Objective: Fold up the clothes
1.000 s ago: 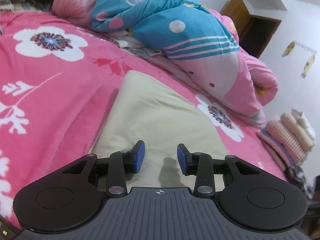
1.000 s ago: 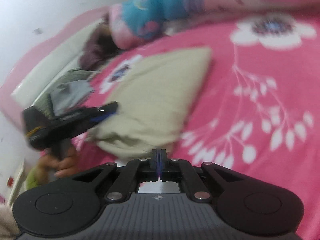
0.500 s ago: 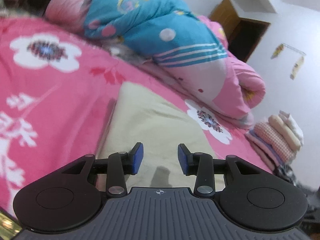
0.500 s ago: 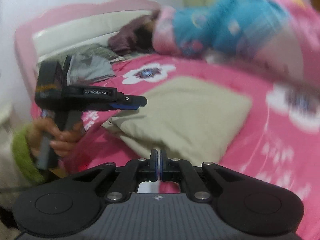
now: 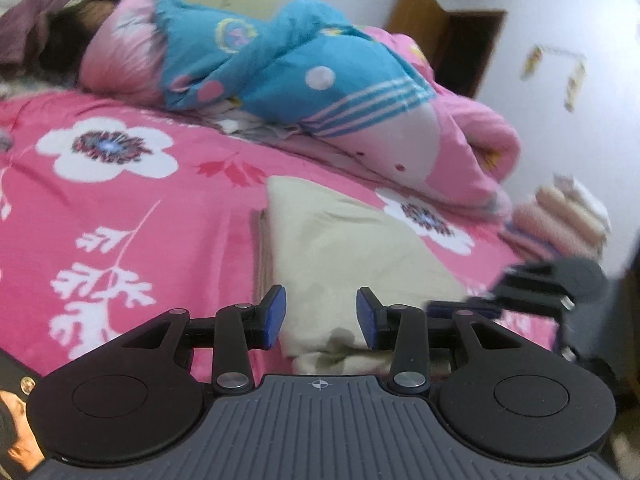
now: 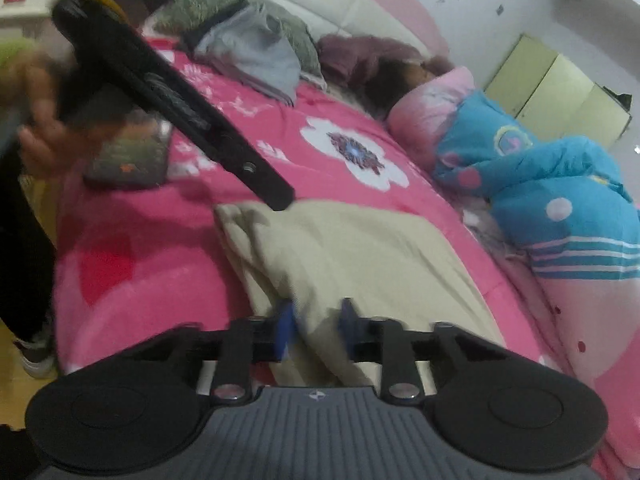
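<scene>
The garment (image 5: 352, 248), a beige folded piece, is lying flat on the pink floral bedspread (image 5: 120, 208), near the bed's front edge. Its near end is dipping out of sight behind both gripper bodies, so the edge there is hard to read. The left gripper (image 5: 320, 316) is hovering over the near part of the cloth with its blue pads (image 5: 276, 312) standing well apart and nothing between them. The right gripper (image 6: 316, 326) is sitting low over another near corner of the garment (image 6: 360, 252); its jaws are partly open, and motion blur is smearing the pads (image 6: 286, 324), so whether they are touching cloth cannot be told. In the right wrist view the left gripper (image 6: 280, 200) is reaching in from the upper left, its tip at the garment's far corner, held by a blurred hand (image 6: 44, 136). A blue-and-pink quilt (image 5: 304, 76) is lying bunched along the far side of the bed, and a stack of folded clothes (image 5: 568, 216) is showing indistinctly at the right.
</scene>
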Demonstrator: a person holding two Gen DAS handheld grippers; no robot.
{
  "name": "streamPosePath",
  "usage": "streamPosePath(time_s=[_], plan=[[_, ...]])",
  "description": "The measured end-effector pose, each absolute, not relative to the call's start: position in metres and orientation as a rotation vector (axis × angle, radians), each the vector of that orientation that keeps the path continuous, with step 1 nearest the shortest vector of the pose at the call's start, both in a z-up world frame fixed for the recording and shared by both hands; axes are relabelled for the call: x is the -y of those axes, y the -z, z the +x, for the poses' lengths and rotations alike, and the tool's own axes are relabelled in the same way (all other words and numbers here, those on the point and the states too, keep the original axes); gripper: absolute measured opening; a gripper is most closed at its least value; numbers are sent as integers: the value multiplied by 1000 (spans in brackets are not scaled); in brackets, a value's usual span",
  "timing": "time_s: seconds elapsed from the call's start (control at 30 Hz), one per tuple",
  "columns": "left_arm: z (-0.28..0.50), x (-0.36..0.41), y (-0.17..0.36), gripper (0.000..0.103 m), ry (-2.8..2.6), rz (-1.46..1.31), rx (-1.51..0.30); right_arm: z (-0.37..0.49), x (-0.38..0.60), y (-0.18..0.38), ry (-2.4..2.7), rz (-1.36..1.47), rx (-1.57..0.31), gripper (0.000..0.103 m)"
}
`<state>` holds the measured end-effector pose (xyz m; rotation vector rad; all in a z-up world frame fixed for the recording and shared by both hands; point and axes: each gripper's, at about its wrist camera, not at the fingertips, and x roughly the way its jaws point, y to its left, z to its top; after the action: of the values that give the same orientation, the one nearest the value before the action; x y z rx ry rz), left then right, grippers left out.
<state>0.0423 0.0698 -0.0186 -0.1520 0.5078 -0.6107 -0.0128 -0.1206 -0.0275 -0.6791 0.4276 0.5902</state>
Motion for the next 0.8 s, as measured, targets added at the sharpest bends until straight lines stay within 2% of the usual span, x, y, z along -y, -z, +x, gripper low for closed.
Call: streamPosePath(time_s=[0.07, 0.17, 0.37, 0.63, 0.8], plan=[[37, -65, 18, 47, 626, -93, -493, -11, 124, 25, -585, -643, -423, 10], [35, -55, 22, 52, 633, -15, -489, -8, 129, 22, -577, -590, -415, 10], [37, -47, 27, 52, 594, 23, -494, -15, 143, 11, -571, -502, -385, 14], [39, -43, 29, 51, 556, 29, -486, -38, 156, 1, -629, -462, -394, 15], [38, -46, 27, 46, 560, 6, -469, -43, 132, 16, -701, -580, -412, 15]])
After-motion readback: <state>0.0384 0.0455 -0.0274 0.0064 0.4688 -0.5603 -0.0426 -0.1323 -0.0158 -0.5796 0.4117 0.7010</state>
